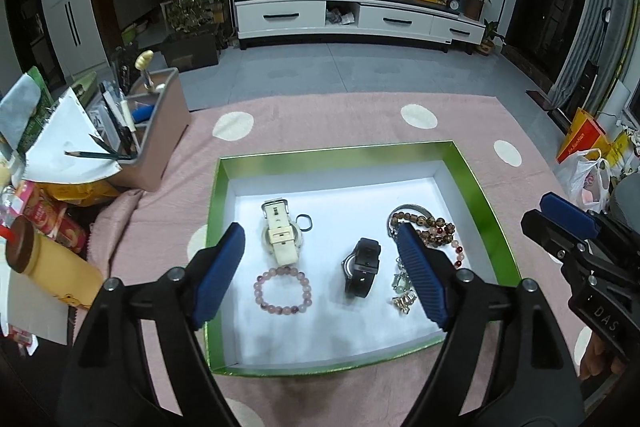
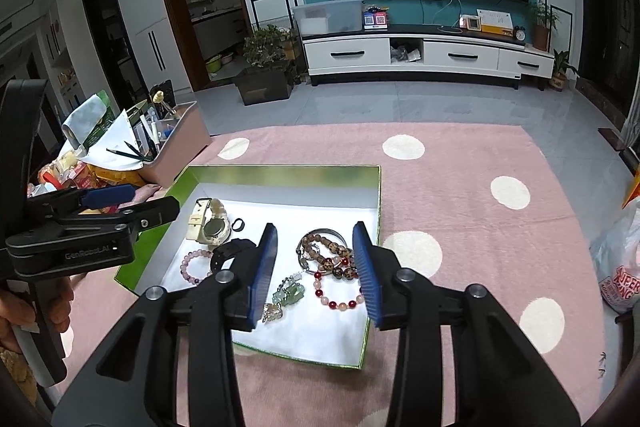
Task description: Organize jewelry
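Pink dotted cloth [image 1: 360, 115] under green tray [image 1: 340, 151] (desk organizer [image 1: 160, 131] beside)

Pink cloth with pale dots [image 1: 360, 115], spread over the whole table top. At its centre, a green-rimmed tray with a white floor [image 1: 486, 187], resting flat on the cloth. At ten o'clock from the tray, a pink-brown desk organiser [image 1: 168, 147], packed with pens and pencils, just beside the tray's far left corner. At nine o'clock, a heap of snack packets [image 1: 52, 223] and a yellow bottle [image 1: 60, 263] lying on its side at the cloth's edge.
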Tool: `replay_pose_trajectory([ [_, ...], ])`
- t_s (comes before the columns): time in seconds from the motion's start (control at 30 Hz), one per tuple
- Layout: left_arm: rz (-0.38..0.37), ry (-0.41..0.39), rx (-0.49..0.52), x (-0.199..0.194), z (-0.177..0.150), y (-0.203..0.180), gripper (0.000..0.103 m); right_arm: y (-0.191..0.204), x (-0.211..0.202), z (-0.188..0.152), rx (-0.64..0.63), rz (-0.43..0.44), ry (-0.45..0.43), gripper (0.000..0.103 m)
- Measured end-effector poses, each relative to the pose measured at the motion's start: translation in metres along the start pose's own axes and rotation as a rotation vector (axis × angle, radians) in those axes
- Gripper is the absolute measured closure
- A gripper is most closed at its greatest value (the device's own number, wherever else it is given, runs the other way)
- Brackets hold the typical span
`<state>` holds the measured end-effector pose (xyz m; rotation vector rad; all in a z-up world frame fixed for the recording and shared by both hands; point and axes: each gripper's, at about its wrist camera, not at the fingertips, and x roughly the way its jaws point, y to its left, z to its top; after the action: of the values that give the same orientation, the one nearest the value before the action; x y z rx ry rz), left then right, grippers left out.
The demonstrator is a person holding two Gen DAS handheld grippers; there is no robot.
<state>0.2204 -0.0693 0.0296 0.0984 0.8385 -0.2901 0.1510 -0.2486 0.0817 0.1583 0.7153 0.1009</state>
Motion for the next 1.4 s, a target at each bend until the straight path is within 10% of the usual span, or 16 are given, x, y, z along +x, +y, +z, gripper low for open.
replay_pose_trajectory([
  [0.17,0.034,-0.014,0.008,-0.014,-0.001,0.000,0.007,0.005,-0.009,0.004,-0.002,-0.053,0.009,0.018],
  [0.37,0.108,-0.015,-0.025,-0.033,0.004,0.008,0.002,0.013,-0.015,0.014,-0.019,-0.130,0.072,0.002],
  [1.4,0.153,-0.046,-0.046,-0.097,0.044,0.016,0.002,0.044,-0.047,0.059,-0.074,-0.158,0.107,0.001],
])
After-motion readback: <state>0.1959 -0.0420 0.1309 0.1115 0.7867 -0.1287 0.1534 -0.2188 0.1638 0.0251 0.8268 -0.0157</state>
